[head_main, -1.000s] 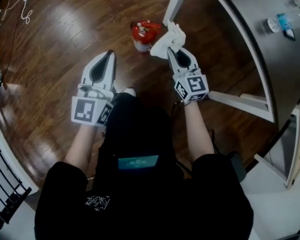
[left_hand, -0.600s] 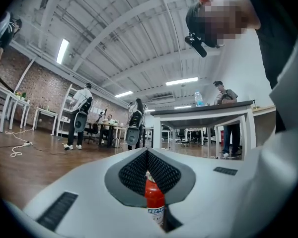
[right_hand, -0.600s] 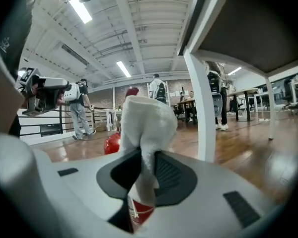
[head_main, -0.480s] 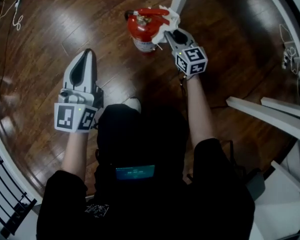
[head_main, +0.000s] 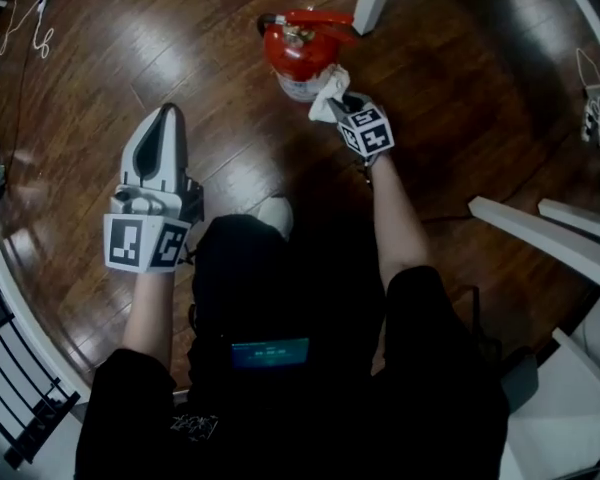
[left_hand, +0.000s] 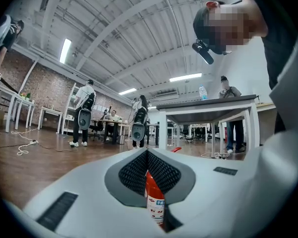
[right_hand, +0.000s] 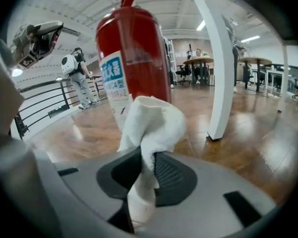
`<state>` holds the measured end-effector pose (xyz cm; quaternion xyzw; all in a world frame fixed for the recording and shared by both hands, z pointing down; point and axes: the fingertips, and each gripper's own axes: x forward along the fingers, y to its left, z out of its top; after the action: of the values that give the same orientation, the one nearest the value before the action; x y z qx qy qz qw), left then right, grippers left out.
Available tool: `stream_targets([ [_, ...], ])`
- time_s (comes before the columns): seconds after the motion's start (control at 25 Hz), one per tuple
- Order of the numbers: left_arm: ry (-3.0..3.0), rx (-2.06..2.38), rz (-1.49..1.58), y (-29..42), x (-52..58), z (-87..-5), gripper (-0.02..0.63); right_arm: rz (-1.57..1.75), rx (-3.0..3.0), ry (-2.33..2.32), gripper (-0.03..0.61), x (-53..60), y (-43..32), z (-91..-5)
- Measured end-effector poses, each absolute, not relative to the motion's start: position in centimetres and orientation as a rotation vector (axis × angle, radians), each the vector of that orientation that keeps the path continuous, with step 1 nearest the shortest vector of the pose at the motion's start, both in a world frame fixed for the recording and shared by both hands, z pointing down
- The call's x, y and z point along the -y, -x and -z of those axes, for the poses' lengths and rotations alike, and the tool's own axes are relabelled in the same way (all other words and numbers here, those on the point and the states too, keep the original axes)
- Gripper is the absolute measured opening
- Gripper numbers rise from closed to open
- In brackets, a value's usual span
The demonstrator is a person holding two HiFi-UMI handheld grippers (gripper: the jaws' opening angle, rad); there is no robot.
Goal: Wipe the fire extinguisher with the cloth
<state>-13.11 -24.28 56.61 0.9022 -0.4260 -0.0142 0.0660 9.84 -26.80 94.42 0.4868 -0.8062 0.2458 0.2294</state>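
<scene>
Right gripper view: fire extinguisher (right_hand: 134, 53) stands upright; cloth (right_hand: 151, 125) touching it.

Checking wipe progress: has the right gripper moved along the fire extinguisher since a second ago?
Yes. The right gripper, shut on the cloth, has come down from the fire extinguisher's valve head to the lower part of its body.

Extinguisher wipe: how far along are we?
Done: the cloth is clamped in the right gripper. In hand: it sits against the lower body of the fire extinguisher. Left: seemingly most of the cylinder and top; no wiped area is discernible. The left gripper is shut, empty, off to the side.
</scene>
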Motion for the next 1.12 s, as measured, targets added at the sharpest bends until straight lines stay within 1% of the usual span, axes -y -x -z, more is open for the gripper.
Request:
stream_targets([
  [0.08,-2.716,1.281,0.049,12.9,24.1,-56.7,0.0,-0.661,2.231,-1.466,0.084,26.1,-10.8,-92.2],
  [0.2,-2.72,1.265,0.065,12.1,23.6,-56.5,0.0,-0.486,2.378,-1.777,0.084,25.6,-13.9,-81.1],
  [0.28,-2.719,1.271,0.08,12.0,23.4,-56.3,0.0,-0.321,2.532,-1.854,0.084,24.9,-12.9,-73.3],
  [0.36,-2.71,1.286,0.093,12.1,23.1,-56.4,0.0,-0.212,2.622,-1.811,0.084,24.5,-10.1,-69.6],
  [0.44,-2.706,1.301,0.096,12.1,22.6,-56.5,0.0,-0.176,2.631,-1.735,0.084,24.7,-7.5,-70.2],
  [0.52,-2.709,1.319,0.085,12.4,22.0,-56.6,0.0,-0.222,2.627,-1.684,0.084,25.0,-5.7,-73.1],
  [0.6,-2.707,1.338,0.073,12.9,21.7,-56.9,0.0,-0.325,2.575,-1.644,0.084,25.2,-5.1,-78.1],
  [0.8,-2.669,1.394,0.037,14.7,21.1,-58.2,0.0,-0.734,2.263,-1.545,0.084,24.9,-7.1,-95.7],
  [0.88,-2.667,1.414,0.03,15.4,21.1,-58.2,0.0,-0.807,2.208,-1.511,0.084,24.9,-7.9,-98.2],
  [0.96,-2.663,1.423,0.033,16.0,21.1,-58.2,0.0,-0.75,2.293,-1.531,0.084,24.7,-7.7,-94.8],
  [1.12,-2.679,1.393,0.048,15.1,21.4,-58.0,0.0,-0.448,2.602,-1.594,0.084,22.2,-5.5,-79.8],
])
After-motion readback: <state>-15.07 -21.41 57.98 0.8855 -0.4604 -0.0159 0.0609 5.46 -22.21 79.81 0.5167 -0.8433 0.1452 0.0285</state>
